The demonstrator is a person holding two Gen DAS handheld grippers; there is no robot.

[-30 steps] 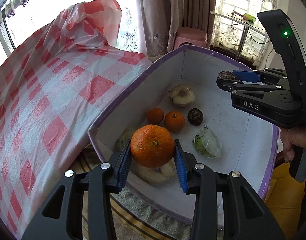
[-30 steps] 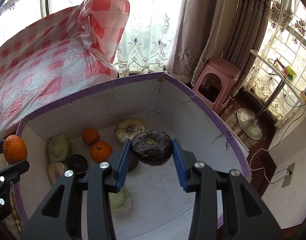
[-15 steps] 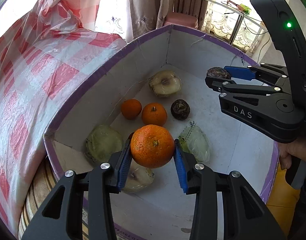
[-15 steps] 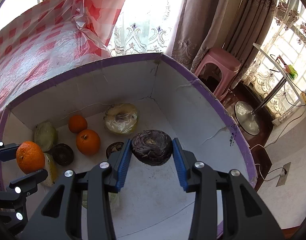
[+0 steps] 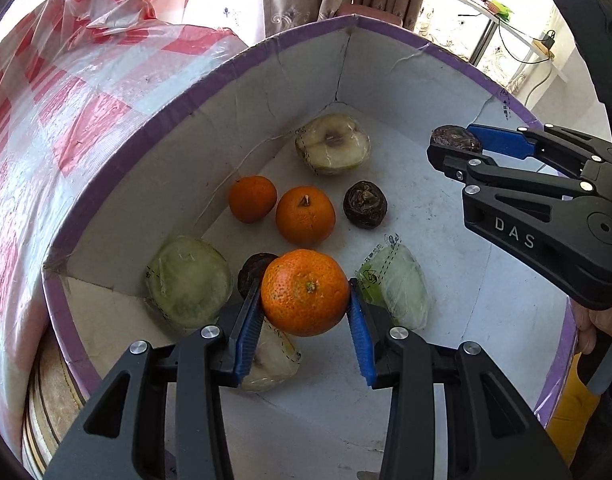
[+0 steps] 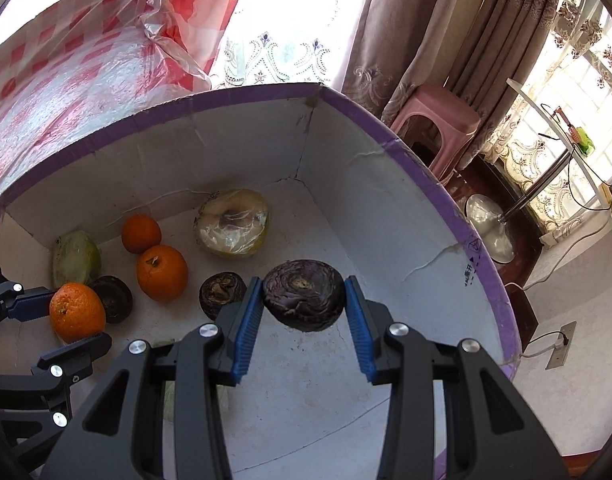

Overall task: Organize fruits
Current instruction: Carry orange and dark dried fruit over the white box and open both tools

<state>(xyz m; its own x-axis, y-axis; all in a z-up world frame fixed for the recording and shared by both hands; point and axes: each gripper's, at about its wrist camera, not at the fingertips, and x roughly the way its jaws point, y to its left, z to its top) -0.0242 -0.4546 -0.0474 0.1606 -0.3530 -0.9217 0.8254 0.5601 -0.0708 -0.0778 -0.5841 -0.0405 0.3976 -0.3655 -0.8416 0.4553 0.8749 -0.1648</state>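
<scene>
My left gripper [image 5: 306,304] is shut on an orange [image 5: 305,292], held above the floor of a white box with a purple rim [image 5: 154,128]. The right gripper [image 6: 304,312] is shut on a dark purple wrinkled fruit [image 6: 304,294], also hanging inside the box [image 6: 426,176]. In the left wrist view the right gripper [image 5: 454,142] enters from the right with that dark fruit [image 5: 456,139]. In the right wrist view the left gripper [image 6: 72,322] shows at the left edge with the orange [image 6: 77,312]. Two oranges [image 5: 304,214], two dark fruits [image 5: 365,204] and several wrapped pale fruits [image 5: 332,144] lie on the box floor.
A red and white checked plastic cover [image 5: 66,100] lies against the box's left side. A pink stool [image 6: 438,128], curtains and a glass table with cables [image 6: 562,132] stand beyond the box. A hand [image 5: 602,320] grips the right tool's handle.
Both grippers have sunk lower into the box with their fruits still held. The left one moved forward over the near wall, so more of the box floor now shows.
</scene>
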